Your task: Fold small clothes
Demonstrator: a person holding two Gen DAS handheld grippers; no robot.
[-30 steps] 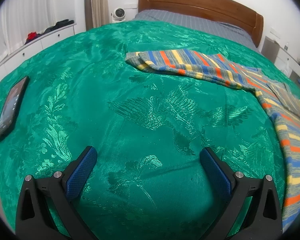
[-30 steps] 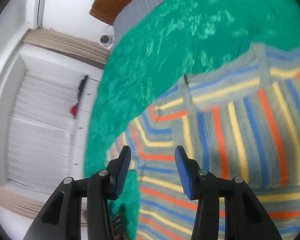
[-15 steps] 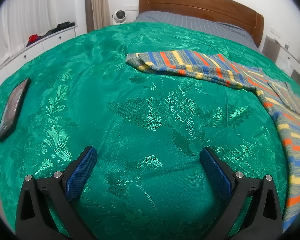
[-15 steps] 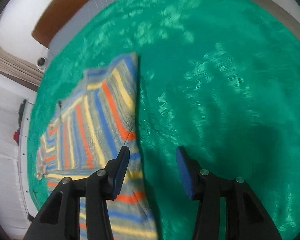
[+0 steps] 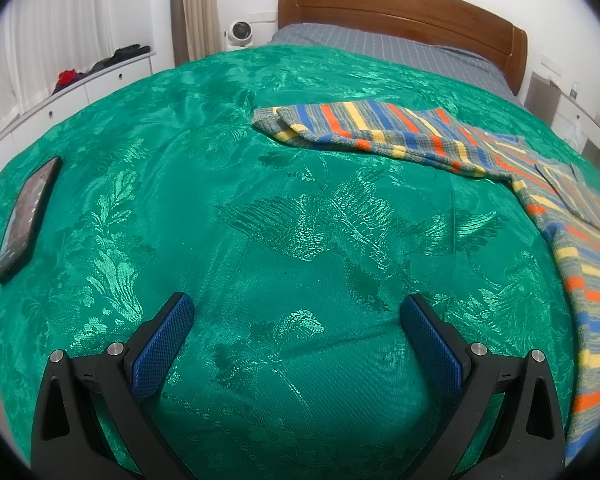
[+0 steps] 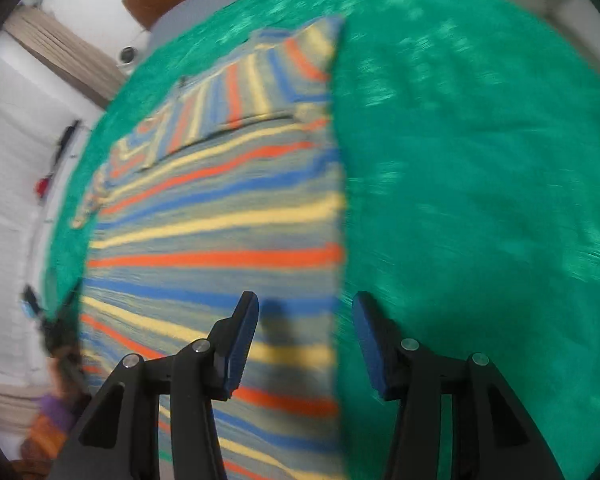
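A small striped knit sweater (image 5: 420, 136) in grey, blue, orange and yellow lies flat on the green bedspread (image 5: 284, 216). One sleeve stretches toward the bed's middle and the body runs off the right edge of the left wrist view. My left gripper (image 5: 296, 316) hovers open over bare green cloth, well short of the sweater. In the blurred right wrist view my right gripper (image 6: 306, 316) hangs open just above the sweater's (image 6: 220, 240) right side edge, with nothing pinched between its blue pads.
A dark phone (image 5: 26, 216) lies on the bedspread at the far left. A wooden headboard (image 5: 404, 4) and grey sheet stand at the back. White drawers (image 5: 96, 80) with clothes on top line the left wall, and a small fan (image 5: 240, 34) sits beside the bed.
The right gripper swung across the sweater to its right side edge and dropped lower, its jaws staying at the same width. The left gripper stayed in place.
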